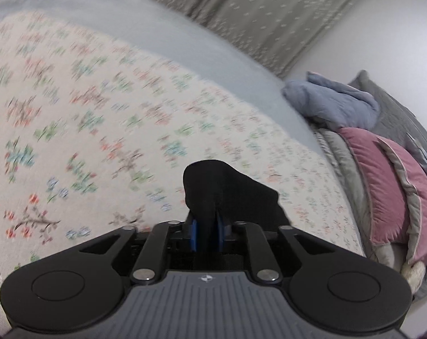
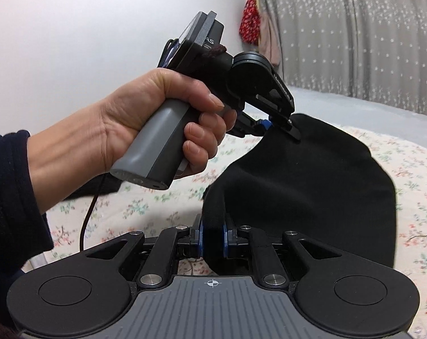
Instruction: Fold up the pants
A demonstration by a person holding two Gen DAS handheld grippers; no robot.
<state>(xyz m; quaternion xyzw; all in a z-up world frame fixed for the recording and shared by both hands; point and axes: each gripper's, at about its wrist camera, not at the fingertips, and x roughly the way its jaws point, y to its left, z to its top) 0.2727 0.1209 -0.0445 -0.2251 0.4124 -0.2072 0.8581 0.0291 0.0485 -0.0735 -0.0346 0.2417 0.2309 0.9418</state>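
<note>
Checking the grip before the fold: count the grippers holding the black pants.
2. The left gripper pinches the black pants at the upper edge; the right gripper clamps the near edge. Nothing else visibly holds the fabric, though its far side is hidden.

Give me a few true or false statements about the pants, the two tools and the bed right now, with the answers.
1. Both tools pinch black pants. True: left tool, right tool.
2. The bedspread is plain blue. False: it is pale with a flower print.
3. A pink cushion lies at the bed's edge. True.
4. The left tool's handle is held by a gloved hand. False: the hand is bare.
</note>
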